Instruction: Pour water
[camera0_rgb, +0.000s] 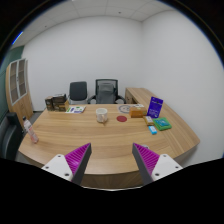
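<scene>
the hand-held gripper (111, 163) is spread wide and holds nothing, its 2 pink pads (77, 158) apart above the near edge of the wooden surface (70, 135). far beyond the fingers, a white cup (101, 115) stands near the middle. a red thing (123, 117) lies beside it. 2 chairs (93, 92) wait behind.
</scene>
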